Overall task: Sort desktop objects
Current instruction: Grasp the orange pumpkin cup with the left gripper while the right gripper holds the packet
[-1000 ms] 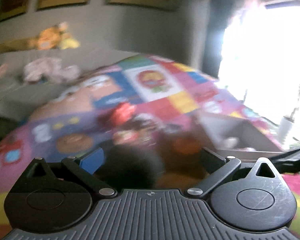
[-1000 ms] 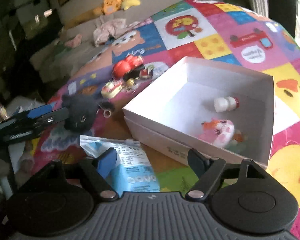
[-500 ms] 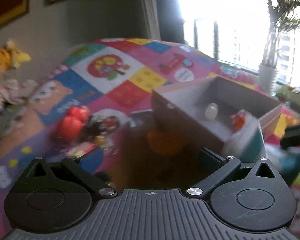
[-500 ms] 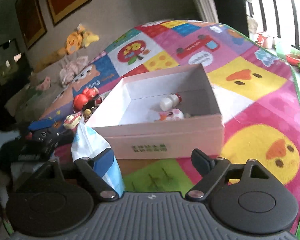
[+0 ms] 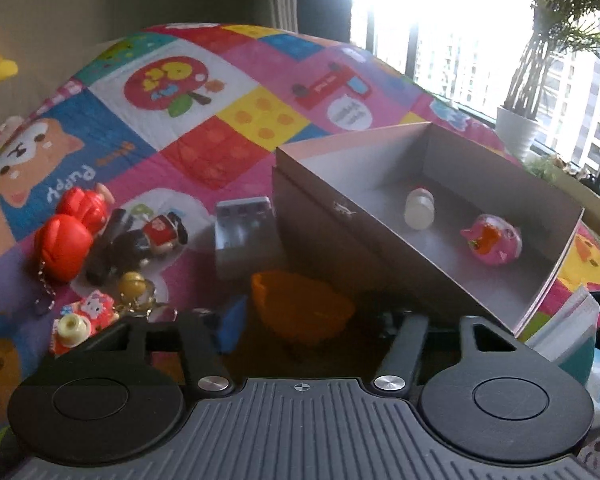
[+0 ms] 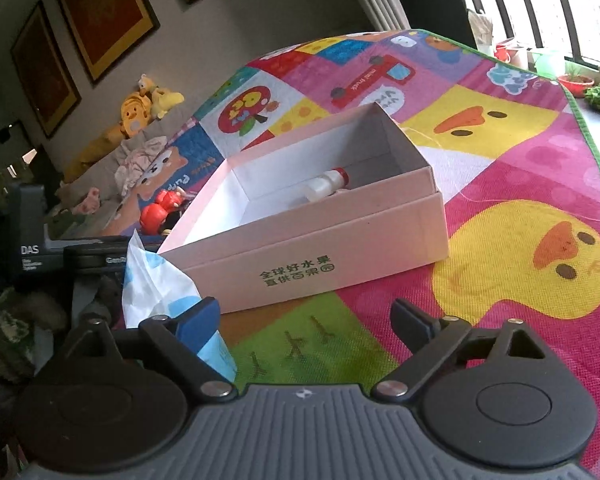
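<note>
Covering the whole surface, the patchwork play mat (image 6: 520, 160) carried a pink cardboard box (image 6: 324, 248) at its centre, holding a small white bottle (image 5: 419, 211) and, at its four o'clock, a pink pig toy (image 5: 494, 240). The left gripper (image 5: 312, 320) was closing around an orange shell-like toy (image 5: 300, 308); whether its pads touched was unclear. The right gripper (image 6: 306, 320) was opening, a blue-and-white tissue pack (image 6: 156, 292) against its left finger.

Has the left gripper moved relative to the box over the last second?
Yes. The left gripper has swung right toward the pink box, now beside an orange object.
</note>
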`<action>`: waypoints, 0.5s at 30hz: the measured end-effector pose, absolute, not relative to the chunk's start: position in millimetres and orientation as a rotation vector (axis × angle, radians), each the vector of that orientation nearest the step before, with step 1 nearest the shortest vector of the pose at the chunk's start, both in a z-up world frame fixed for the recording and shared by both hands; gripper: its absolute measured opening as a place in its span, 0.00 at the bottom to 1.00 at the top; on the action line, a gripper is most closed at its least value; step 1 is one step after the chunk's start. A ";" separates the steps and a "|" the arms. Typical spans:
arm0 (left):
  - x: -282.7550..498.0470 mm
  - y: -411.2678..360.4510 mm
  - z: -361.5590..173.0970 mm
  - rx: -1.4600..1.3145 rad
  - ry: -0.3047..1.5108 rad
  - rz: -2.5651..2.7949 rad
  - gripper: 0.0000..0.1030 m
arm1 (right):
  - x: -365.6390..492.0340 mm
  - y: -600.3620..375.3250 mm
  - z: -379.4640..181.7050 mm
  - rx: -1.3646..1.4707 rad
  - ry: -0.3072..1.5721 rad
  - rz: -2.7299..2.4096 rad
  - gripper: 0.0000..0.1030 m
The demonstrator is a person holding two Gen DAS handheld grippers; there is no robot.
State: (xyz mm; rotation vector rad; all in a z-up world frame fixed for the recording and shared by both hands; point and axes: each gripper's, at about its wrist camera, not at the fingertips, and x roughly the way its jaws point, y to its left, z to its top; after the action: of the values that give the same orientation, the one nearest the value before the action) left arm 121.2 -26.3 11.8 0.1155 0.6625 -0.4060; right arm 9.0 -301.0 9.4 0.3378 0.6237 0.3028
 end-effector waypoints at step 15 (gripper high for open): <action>-27.8 4.7 20.8 -0.022 0.673 -0.442 0.60 | 11.1 -299.2 8.4 0.327 0.633 0.283 0.94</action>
State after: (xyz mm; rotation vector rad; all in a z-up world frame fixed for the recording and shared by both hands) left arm -27.8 4.7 20.8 -0.0216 0.6729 -0.4419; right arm 11.1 -299.2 8.4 0.3267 0.6333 0.2831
